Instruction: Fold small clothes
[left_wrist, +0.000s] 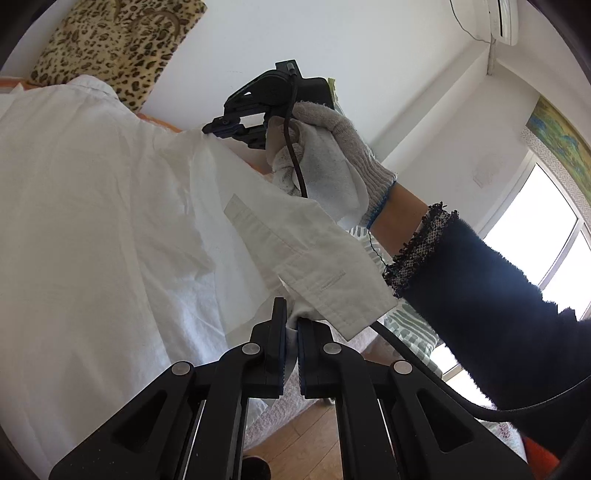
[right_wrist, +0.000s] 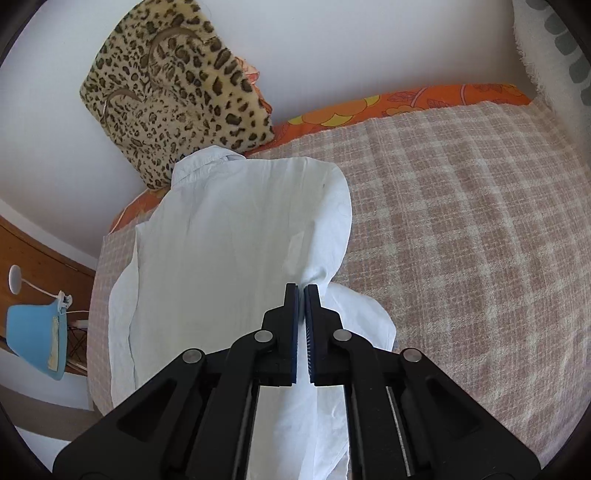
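Left wrist view gives me my left gripper with its jaws clamped on a bit of white cloth, just under the shirt's cuff. How much cloth is between the pads I can't see; the cuff covers it. Farther off, my right gripper has its jaws together on a fold of the same shirt, lifting it clear of the bed. The gloved right hand wraps its handle, and a black cable hangs down in front of the glove. A dark sleeve with a lace edge fills the right side and hides the room behind it. The shirt blocks nearly all of the bed from this view. Only a corner of an air conditioner shows at the top edge, cut off.

Right wrist view looks down on the shirt spread on the checked bedcover, collar towards a leopard-print cushion against the wall. The right jaws are closed, with white cloth gathered at their tips. The gripper body hides the shirt's lower part. A blue object at left is too distorted for me to identify. I can read no label or writing anywhere.
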